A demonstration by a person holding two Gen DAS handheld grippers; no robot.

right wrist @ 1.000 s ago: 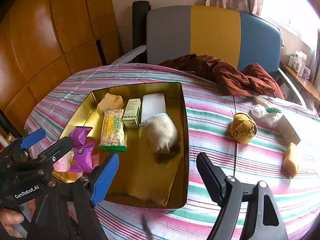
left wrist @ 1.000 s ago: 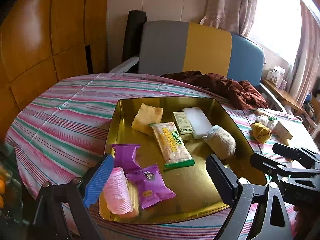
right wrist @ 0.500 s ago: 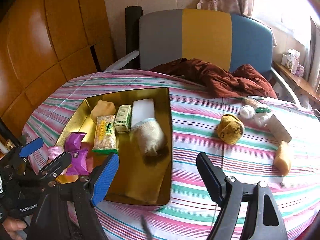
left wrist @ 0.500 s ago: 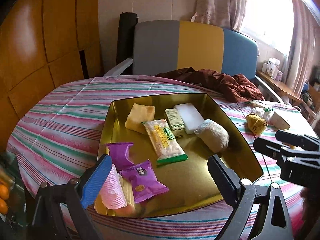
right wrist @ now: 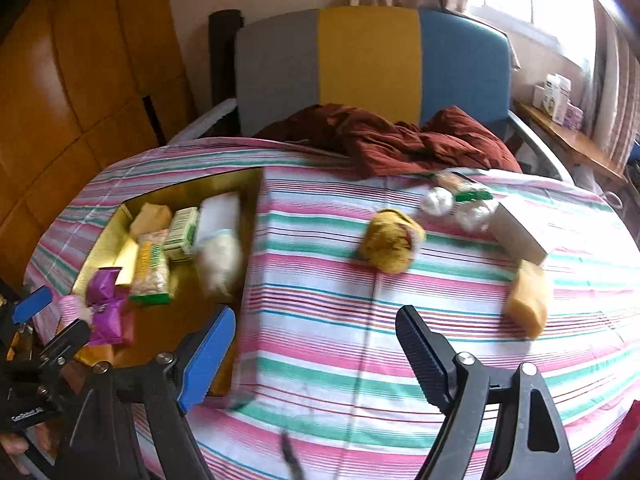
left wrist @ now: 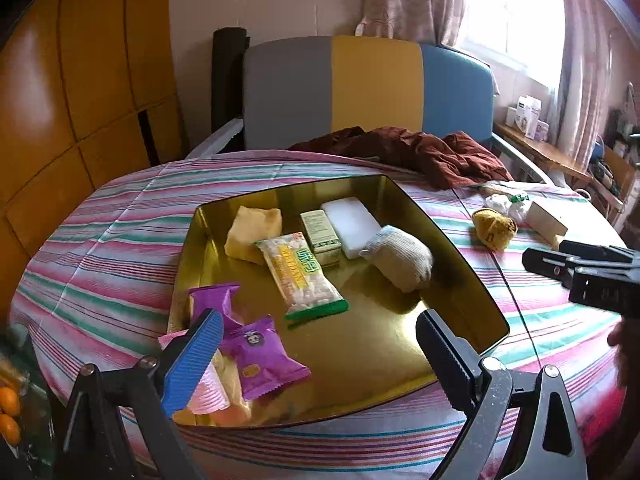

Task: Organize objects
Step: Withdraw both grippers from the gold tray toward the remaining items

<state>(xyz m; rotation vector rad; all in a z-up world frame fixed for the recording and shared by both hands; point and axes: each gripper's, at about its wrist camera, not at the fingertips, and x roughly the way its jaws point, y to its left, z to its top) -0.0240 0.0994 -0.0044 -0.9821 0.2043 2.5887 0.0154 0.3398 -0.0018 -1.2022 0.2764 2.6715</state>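
A gold tray (left wrist: pixel 460 264) (right wrist: pixel 252 216) on the striped tablecloth holds a rolled beige sock (left wrist: pixel 404 260), a green-edged snack pack (left wrist: pixel 300 276), a white block (left wrist: pixel 352 224), a small green box (left wrist: pixel 320 232), a yellow sponge (left wrist: pixel 252 232) and purple packets (left wrist: pixel 260 356). Outside it lie a mustard sock ball (right wrist: pixel 390 244) (left wrist: pixel 494 230), white wads (right wrist: pixel 438 202), a beige box (right wrist: pixel 520 232) and a yellow sponge (right wrist: pixel 528 300). My left gripper (left wrist: pixel 320 364) is open and empty over the tray's near edge. My right gripper (right wrist: pixel 316 356) is open and empty above the cloth, right of the tray.
A crumpled dark red cloth (right wrist: pixel 392 140) lies at the table's far edge before a grey, yellow and blue chair back (right wrist: pixel 368 64). A wood panel wall (left wrist: pixel 60 100) stands left. A shelf with boxes (right wrist: pixel 556 100) is at far right.
My right gripper has swung right, from over the tray toward the loose items on the cloth. My left gripper has pulled back slightly. Both stayed open.
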